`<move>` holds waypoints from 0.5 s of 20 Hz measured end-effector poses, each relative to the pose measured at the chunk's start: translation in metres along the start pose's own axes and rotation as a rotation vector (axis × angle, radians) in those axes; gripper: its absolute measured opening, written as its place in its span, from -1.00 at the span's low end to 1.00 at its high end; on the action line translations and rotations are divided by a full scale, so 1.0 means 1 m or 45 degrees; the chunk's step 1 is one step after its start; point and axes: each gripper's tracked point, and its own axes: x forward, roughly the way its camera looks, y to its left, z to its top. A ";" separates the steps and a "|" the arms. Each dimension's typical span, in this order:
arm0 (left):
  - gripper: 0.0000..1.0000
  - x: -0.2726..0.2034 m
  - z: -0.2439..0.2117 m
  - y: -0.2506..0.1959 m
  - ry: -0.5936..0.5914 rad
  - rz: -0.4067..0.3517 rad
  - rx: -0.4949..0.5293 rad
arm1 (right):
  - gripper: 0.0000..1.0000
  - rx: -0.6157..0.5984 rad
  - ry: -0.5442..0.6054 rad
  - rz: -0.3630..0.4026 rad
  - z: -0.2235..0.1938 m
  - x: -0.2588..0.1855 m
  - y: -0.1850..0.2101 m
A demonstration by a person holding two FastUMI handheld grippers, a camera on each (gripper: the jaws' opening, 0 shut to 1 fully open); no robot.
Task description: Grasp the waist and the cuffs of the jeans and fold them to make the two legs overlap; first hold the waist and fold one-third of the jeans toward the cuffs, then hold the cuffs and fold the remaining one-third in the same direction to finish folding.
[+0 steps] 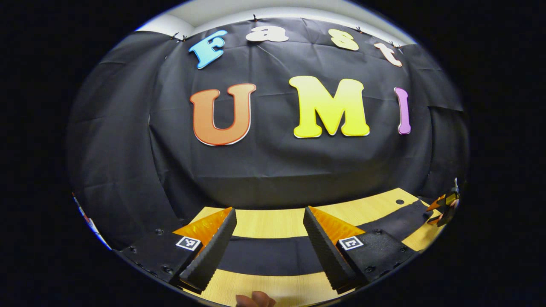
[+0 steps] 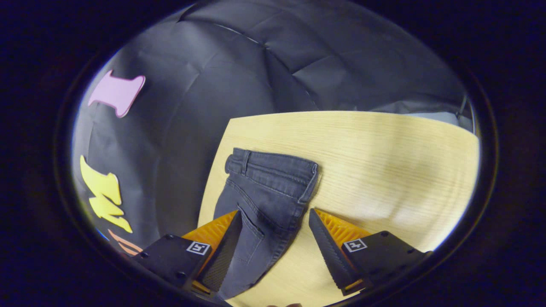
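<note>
Dark grey jeans (image 2: 264, 200) lie flat on the light wooden table (image 2: 384, 170), waistband (image 2: 273, 168) at the far end in the right gripper view. My right gripper (image 2: 274, 212) hovers open over the hip and back pocket, one finger over the denim and the other over bare wood. In the left gripper view the jeans (image 1: 264, 256) run as a dark band across the table (image 1: 268, 221). My left gripper (image 1: 268, 211) is open and straddles that band, holding nothing. The right gripper (image 1: 445, 207) shows small at the band's far right end.
Black cloth wall (image 1: 277, 162) rises close behind the table's far edge. A small dark hole (image 1: 399, 201) sits in the tabletop near the right. Fingertips of a hand (image 1: 256, 299) show at the bottom edge. Bare wood (image 2: 405, 149) lies right of the jeans.
</note>
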 end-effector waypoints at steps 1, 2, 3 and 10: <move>1.00 -0.001 0.003 -0.002 -0.004 -0.009 -0.012 | 0.92 0.044 -0.001 0.027 0.000 0.004 0.001; 0.99 0.000 0.007 -0.007 -0.014 -0.016 -0.025 | 0.87 0.097 0.005 0.042 0.000 0.006 0.002; 0.99 0.000 0.008 -0.008 -0.018 -0.016 -0.030 | 0.72 0.146 0.014 0.039 -0.001 0.010 -0.001; 1.00 -0.001 0.005 -0.009 0.010 -0.020 -0.055 | -0.83 0.273 -0.006 0.046 -0.005 0.021 -0.012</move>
